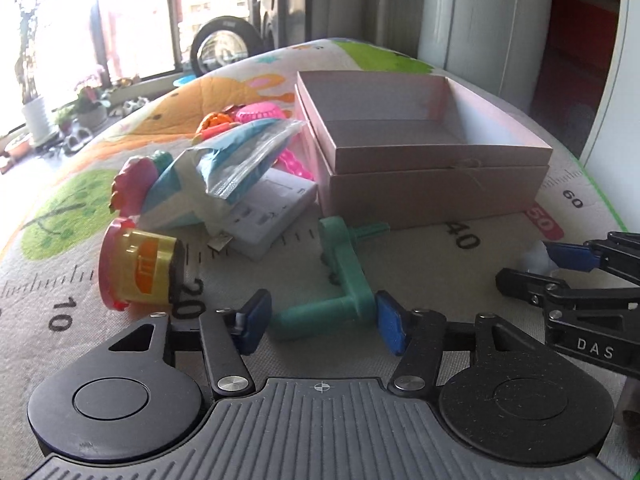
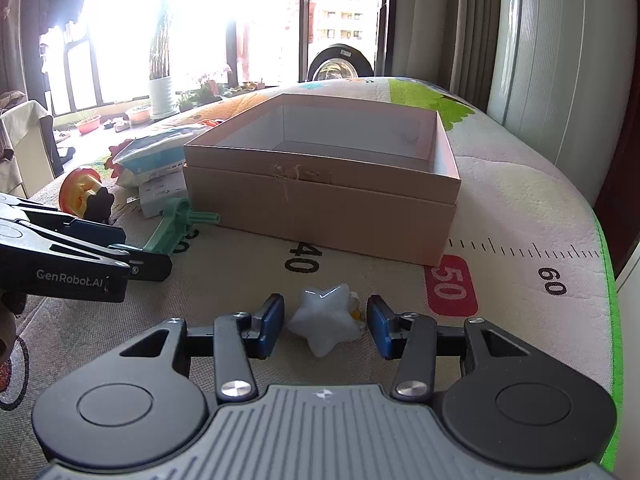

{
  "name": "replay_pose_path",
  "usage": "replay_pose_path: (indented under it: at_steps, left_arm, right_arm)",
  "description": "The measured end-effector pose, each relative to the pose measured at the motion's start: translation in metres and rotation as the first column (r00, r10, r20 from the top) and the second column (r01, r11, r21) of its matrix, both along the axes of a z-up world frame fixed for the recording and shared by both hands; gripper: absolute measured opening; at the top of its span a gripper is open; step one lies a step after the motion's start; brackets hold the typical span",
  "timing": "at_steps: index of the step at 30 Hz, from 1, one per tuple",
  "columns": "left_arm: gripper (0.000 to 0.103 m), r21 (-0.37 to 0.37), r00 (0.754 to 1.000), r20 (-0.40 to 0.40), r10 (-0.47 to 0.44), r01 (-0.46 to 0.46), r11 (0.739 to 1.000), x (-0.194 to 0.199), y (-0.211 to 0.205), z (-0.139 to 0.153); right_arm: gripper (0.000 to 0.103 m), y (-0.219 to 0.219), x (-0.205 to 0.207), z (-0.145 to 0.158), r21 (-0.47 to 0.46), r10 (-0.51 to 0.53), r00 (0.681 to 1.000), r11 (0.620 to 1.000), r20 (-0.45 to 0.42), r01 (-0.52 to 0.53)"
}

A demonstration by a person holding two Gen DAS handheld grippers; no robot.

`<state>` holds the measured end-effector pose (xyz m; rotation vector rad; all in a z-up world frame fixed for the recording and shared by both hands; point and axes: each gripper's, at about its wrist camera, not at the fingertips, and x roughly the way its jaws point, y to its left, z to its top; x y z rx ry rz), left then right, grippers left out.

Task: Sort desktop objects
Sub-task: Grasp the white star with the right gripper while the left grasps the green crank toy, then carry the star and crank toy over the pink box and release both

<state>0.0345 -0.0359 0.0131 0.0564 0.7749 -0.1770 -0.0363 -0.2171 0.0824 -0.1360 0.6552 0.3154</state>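
Note:
A green plastic crank [image 1: 340, 264] lies on the play mat in front of the pink open box [image 1: 436, 184]. My left gripper [image 1: 323, 322] has its blue pads against both ends of the crank's near bar, so it is shut on it; the right wrist view shows the same grip [image 2: 134, 249]. A white star [image 2: 326, 320] rests on the mat between the pads of my right gripper [image 2: 326, 328]. Small gaps show on both sides of it, so that gripper is open. The box [image 2: 320, 200] is empty inside.
Left of the box lies a pile: a red and yellow toy tub [image 1: 136, 268], a white card box [image 1: 272, 216], a clear bag with blue contents [image 1: 244, 160] and pink and orange toys [image 1: 256, 114]. The mat's green edge [image 2: 608, 280] runs along the right.

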Motion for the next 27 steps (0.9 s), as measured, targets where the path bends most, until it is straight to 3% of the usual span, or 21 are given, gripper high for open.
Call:
replay_pose_path:
  at_steps: [4,6,8,12,15,17,22,24,27]
  left_arm:
    - [0.064,0.017,0.997,0.029,-0.067,0.066,0.998,-0.018,0.018,-0.003]
    - [0.068,0.036,0.998,0.039,-0.058,0.057,0.998,-0.024,0.027,-0.003]
    - [0.078,0.037,0.999,0.038,-0.028,0.026,0.999,-0.025,0.034,-0.002]
    - [0.080,-0.019,1.000,0.019,-0.003,0.003,1.000,-0.021,0.037,-0.003]
    - [0.072,-0.016,1.000,0.022,0.003,-0.003,1.000,-0.016,0.029,-0.003]
    - [0.061,0.013,0.999,0.036,0.003,-0.003,1.000,-0.015,0.023,-0.002]
    - [0.061,0.025,0.997,0.063,-0.034,0.032,0.999,-0.030,0.021,0.007]
    - [0.061,0.021,0.993,0.109,-0.048,0.046,0.999,-0.040,0.022,0.022]
    - [0.061,0.016,0.974,0.216,-0.073,0.071,0.997,-0.049,0.020,0.057]
  right_arm:
    - [0.047,0.002,-0.001,0.000,-0.011,-0.001,1.000,1.000,0.005,0.001]
    - [0.049,0.002,0.000,0.000,-0.011,-0.003,1.000,1.000,0.003,0.004]
    - [0.049,0.003,-0.001,-0.001,-0.012,-0.005,1.000,1.000,0.003,0.005]
    - [0.049,0.003,-0.001,0.000,-0.014,-0.005,1.000,1.000,0.005,0.005]
    - [0.049,0.002,-0.002,0.000,-0.009,-0.007,1.000,1.000,-0.001,0.007]
    - [0.040,0.002,-0.003,0.000,0.009,0.001,1.000,1.000,-0.016,-0.001]
    - [0.040,0.000,-0.014,0.010,0.035,0.035,0.999,0.999,-0.034,-0.034]
    - [0.040,-0.004,-0.019,0.023,0.048,0.042,0.999,0.998,-0.004,-0.042]
    - [0.040,-0.010,-0.025,0.060,0.088,0.029,0.993,0.995,0.111,-0.039]
